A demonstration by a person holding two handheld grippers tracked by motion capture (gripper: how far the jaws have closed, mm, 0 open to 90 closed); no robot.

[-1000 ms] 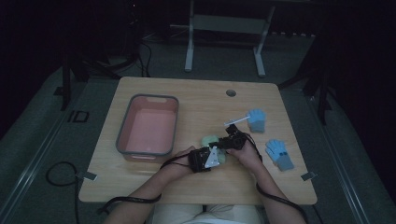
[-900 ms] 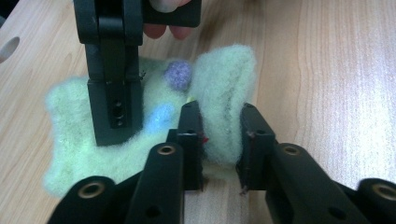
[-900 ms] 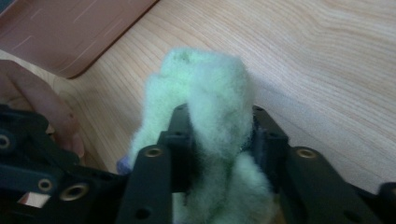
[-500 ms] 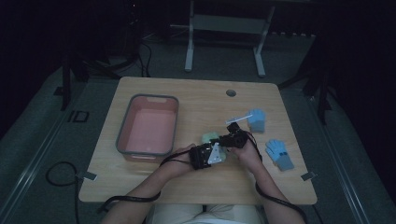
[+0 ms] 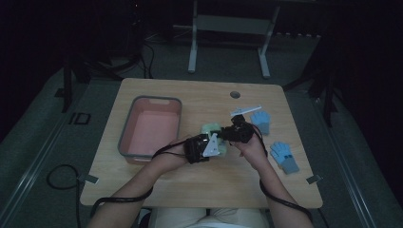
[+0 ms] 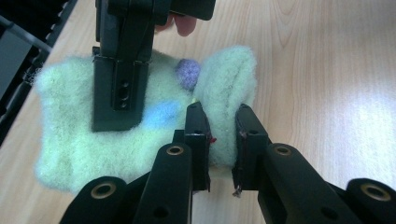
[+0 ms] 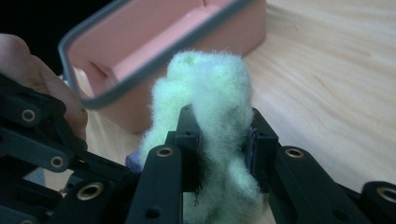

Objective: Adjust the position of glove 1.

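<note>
A fuzzy pale green mitten [image 5: 209, 128] with a blue and a purple dot is held above the table's middle between both grippers. My left gripper [image 5: 215, 138] is shut on a fold of it. In the left gripper view the jaws [image 6: 219, 119] pinch the mitten [image 6: 79, 135], and one of the right gripper's fingers [image 6: 119, 93] lies across its upper part. My right gripper [image 5: 227, 134] is shut on the mitten too, its jaws having just been closing on it. In the right gripper view the green fluff [image 7: 210, 79] bulges up between the pads [image 7: 222, 126].
A pink tub [image 5: 124, 137] with a grey rim stands left of the hands and shows behind the mitten [image 7: 140, 32]. Two blue mittens [image 5: 260, 121] [image 5: 284, 157] and a white strip [image 5: 245, 110] lie to the right. A round hole [image 5: 235, 94] is near the table's far edge.
Both hands have risen, and the green mitten has come up off the table with them. The two grippers stay close together.
</note>
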